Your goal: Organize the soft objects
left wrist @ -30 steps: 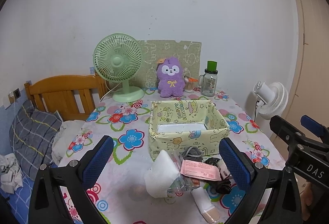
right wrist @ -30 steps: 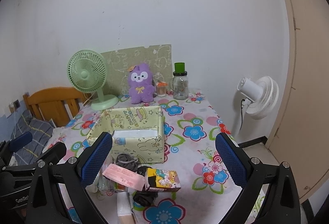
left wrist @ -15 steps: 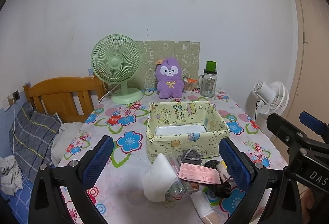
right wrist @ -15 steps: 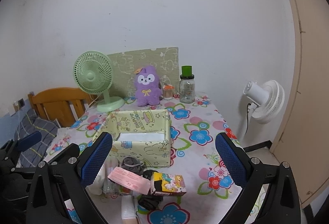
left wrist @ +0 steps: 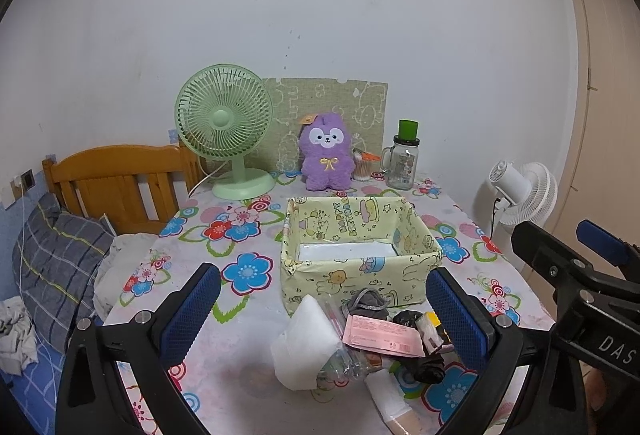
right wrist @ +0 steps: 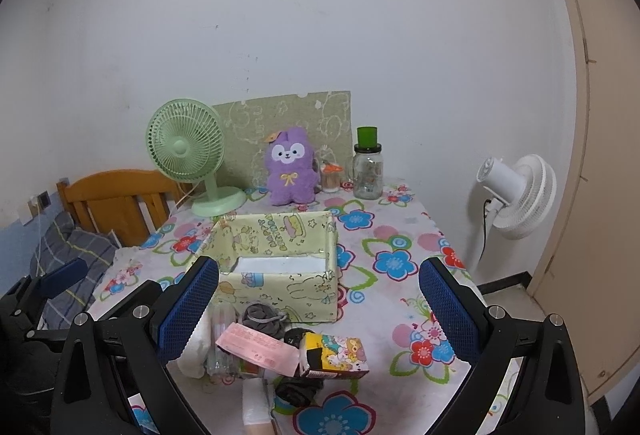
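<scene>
A yellow-green fabric box [left wrist: 356, 271] [right wrist: 280, 283] stands open in the middle of the flowered table, with only a white liner inside. In front of it lies a pile: a white folded cloth [left wrist: 306, 343], a grey sock [left wrist: 366, 301] [right wrist: 262, 317], a pink packet [left wrist: 380, 331] [right wrist: 256, 349], a black sock [left wrist: 428, 371] and a cartoon-printed packet [right wrist: 340, 353]. A purple plush toy [left wrist: 326, 157] [right wrist: 288, 167] sits at the back. My left gripper [left wrist: 320, 315] and right gripper [right wrist: 318, 309] are both open and empty, held above the pile.
A green desk fan [left wrist: 226, 127], a glass jar with a green lid [left wrist: 402, 161] and a patterned board stand at the table's back edge. A white floor fan [right wrist: 516, 191] is at the right. A wooden headboard [left wrist: 116, 183] and bedding are at the left.
Both grippers have drawn back and up a little; the box and pile sit slightly farther off in both views. Nothing on the table has moved.
</scene>
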{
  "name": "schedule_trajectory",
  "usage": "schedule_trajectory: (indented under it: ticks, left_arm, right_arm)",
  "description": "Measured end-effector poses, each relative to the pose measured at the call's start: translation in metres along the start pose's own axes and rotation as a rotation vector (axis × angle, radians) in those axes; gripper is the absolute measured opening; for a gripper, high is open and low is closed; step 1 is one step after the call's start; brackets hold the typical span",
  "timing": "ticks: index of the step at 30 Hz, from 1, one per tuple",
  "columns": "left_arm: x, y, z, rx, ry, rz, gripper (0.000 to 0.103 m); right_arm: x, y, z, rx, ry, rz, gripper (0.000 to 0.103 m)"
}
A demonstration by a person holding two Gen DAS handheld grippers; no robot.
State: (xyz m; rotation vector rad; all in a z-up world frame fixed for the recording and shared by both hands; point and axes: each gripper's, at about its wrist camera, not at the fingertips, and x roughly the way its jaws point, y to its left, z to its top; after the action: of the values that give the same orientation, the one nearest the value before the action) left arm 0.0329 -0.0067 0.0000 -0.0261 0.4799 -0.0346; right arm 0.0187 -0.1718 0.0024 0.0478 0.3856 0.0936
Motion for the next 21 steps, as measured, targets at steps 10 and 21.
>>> schedule_trajectory:
  ticks: [10,21]
  left_arm:
    - [0.022,0.001,-0.006,-0.006,0.047,-0.004,0.102]
    - [0.050,0.004,-0.017,-0.007,0.097,-0.031,0.097]
  right_arm:
    - [0.018,0.001,-0.007,-0.006,0.020,-0.045,0.101]
    - [0.053,0.001,-0.018,0.005,0.098,-0.011,0.101]
